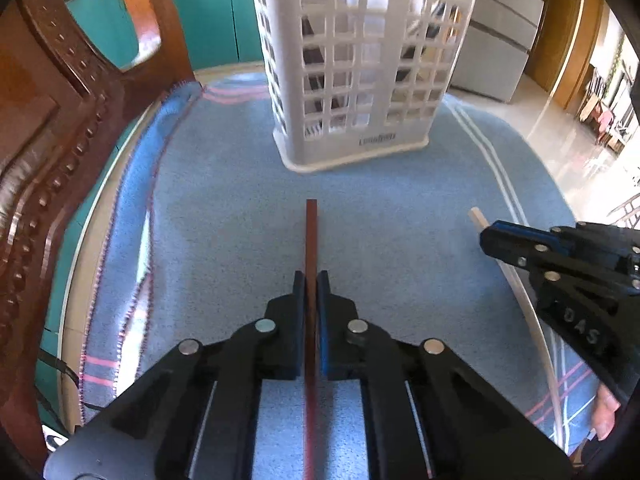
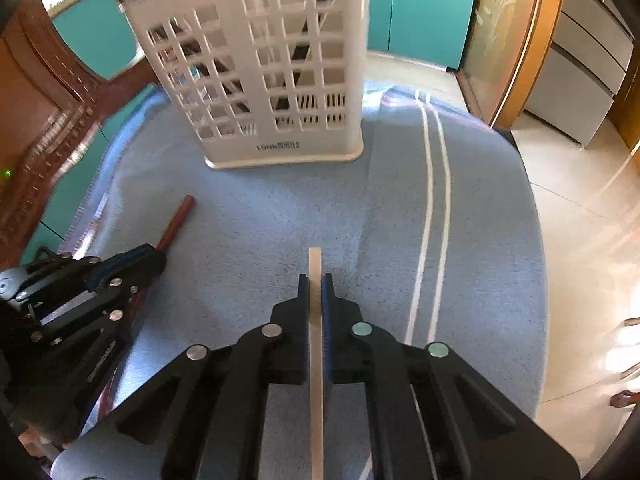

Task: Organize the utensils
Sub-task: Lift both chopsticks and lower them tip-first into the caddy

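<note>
Left gripper [image 1: 311, 280] clamps the red-brown chopstick [image 1: 311, 232], right gripper [image 2: 316, 282] the pale chopstick [image 2: 315, 264]; lift both clear, tip upright, drop into white slotted holder [image 2: 260, 80], probably already part-full.

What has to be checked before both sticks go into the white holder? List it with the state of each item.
1. Left tool shut on the dark red-brown wooden chopstick: ok.
2. Right tool shut on the pale wooden chopstick: ok.
3. White plastic lattice utensil holder upright on the blue towel: ok.
4. Room left inside the holder, which already has dark items in it: cannot tell.
5. Holder's top opening in view: not ok, it is cut off in both views.
6. Tools apart from each other: ok.
</note>
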The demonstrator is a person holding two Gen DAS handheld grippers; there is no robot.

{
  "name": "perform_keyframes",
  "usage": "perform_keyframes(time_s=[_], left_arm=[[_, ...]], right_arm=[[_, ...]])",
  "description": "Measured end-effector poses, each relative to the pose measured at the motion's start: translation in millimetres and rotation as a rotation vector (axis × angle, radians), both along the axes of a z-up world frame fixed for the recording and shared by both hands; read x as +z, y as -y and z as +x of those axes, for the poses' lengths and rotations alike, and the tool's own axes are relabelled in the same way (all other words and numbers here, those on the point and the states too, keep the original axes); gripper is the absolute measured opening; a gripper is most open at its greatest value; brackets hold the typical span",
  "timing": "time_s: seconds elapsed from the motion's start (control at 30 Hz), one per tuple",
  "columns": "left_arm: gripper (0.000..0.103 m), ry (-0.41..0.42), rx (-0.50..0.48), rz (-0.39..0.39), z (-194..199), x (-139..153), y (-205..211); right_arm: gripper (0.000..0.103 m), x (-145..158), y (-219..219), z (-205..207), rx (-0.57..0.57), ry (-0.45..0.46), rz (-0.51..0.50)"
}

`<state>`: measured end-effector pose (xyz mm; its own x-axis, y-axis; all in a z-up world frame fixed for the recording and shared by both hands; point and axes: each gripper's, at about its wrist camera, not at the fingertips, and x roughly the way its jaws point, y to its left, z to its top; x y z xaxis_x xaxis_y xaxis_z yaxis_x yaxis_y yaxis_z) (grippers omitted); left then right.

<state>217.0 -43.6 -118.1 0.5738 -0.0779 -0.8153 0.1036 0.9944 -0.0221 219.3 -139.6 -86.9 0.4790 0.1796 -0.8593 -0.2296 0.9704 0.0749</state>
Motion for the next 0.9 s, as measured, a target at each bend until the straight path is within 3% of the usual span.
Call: perform_keyframes(time_s=[0.23, 0.47, 0.57, 0.9], left_arm=[[0.007, 0.114, 0.015, -0.039, -25, 42, -8], [0.007, 0.285, 0.038, -0.036, -62, 104, -9], [0.007, 0.347, 0.052, -0.017, -78, 125, -7], [0.007, 0.442, 0.052, 0.008, -104, 181, 4]], right_arm=[[0.006, 63, 24, -28, 0.013, 0.121, 0.112], [0.007, 132, 49, -56, 0.015, 0.270, 0.170], [0.007, 154, 58, -61, 0.017, 0.318, 0.185], [0.007, 204, 56, -71, 0.041, 0.442, 0.203]])
